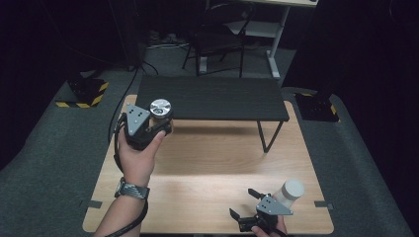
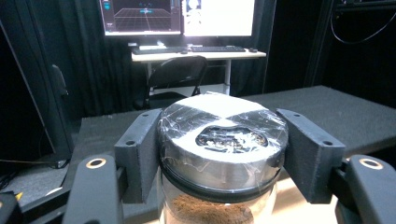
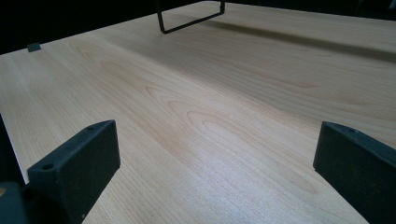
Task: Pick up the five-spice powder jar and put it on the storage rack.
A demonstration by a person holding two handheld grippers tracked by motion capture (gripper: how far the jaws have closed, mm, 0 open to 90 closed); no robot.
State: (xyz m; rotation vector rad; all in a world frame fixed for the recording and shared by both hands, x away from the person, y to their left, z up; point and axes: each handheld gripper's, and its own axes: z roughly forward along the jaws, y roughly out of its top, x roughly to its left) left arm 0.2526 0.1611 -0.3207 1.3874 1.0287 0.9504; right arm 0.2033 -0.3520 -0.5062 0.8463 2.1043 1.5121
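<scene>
the room is dim, and light from above falls only on the wooden table (image 1: pixel 207 168). the black shelf (image 1: pixel 212 98) throws a soft shadow under it. glare sits on the jar lid (image 2: pixel 223 126) between the left gripper's jaws. the near jaws look slightly blurred.

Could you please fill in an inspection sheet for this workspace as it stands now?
Surface: pale wooden table, with a black shelf standing at its far side.
Job's things: jar with a silver lid and brown powder inside, held above the table.
Clutter: white-capped container near the right gripper.
Grippers: left gripper shut on the jar; right gripper open over bare wood.
Cables: black cable trailing from the left gripper.
Surroundings: grey floor, chair, desk with monitors.
</scene>
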